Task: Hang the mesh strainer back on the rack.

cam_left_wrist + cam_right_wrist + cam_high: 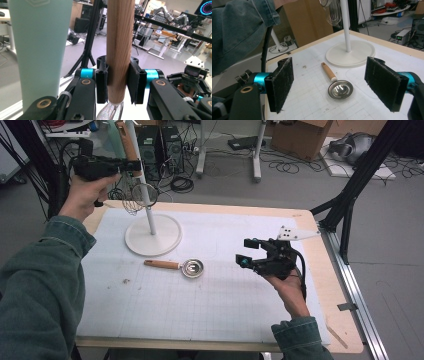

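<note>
Whisk (131,195) hangs beside the white stand (152,232), at 11 o'clock on my table (320,270) | left gripper (131,166) clamped on its wooden handle (119,50) | right gripper (245,252) at 3 o'clock, jaws wide, nothing between | ladle (182,266) lies flat at centre.

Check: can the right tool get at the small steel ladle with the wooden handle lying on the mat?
Probably yes. The right tool is open, and the small steel ladle with the wooden handle lies flat ahead between its pads, with bare white mat around it.
</note>
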A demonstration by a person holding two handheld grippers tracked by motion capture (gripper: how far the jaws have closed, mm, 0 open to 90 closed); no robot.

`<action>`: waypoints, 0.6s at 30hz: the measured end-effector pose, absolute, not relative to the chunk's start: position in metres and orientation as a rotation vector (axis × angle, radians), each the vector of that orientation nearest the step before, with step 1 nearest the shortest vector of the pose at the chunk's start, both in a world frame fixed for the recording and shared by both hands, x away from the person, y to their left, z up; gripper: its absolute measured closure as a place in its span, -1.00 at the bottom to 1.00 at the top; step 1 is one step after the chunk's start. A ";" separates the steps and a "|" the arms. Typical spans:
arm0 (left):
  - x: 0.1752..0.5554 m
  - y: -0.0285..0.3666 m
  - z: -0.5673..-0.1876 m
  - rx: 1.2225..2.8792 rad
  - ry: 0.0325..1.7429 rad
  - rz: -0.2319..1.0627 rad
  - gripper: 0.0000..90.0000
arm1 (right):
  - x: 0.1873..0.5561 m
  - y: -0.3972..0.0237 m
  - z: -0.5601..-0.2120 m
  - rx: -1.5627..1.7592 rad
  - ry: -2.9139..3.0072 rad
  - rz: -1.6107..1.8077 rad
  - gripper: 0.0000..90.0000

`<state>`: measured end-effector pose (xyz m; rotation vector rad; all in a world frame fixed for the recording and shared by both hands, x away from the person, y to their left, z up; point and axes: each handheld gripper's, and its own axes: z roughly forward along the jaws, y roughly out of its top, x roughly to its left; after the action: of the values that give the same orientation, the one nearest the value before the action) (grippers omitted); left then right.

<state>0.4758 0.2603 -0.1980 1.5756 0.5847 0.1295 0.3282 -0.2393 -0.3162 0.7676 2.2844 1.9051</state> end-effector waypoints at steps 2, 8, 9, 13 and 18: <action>0.474 0.261 -0.198 1.579 0.592 0.144 0.59 | 0.328 -0.239 -0.316 0.764 2.284 1.905 -0.50; 0.469 0.260 -0.196 1.588 0.611 0.177 0.58 | 0.327 -0.239 -0.315 0.760 2.278 1.913 -0.50; 0.468 0.261 -0.197 1.586 0.613 0.183 0.58 | 0.327 -0.238 -0.315 0.758 2.277 1.913 -0.50; 0.465 0.262 -0.199 1.583 0.622 0.201 0.56 | 0.327 -0.238 -0.315 0.759 2.279 1.909 -0.51; 0.460 0.265 -0.199 1.583 0.629 0.223 0.52 | 0.328 -0.238 -0.316 0.755 2.279 1.911 -0.51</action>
<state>0.4596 0.2650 -0.1990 1.5833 0.6285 0.2232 0.3279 -0.2380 -0.3156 0.7548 2.2792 1.9110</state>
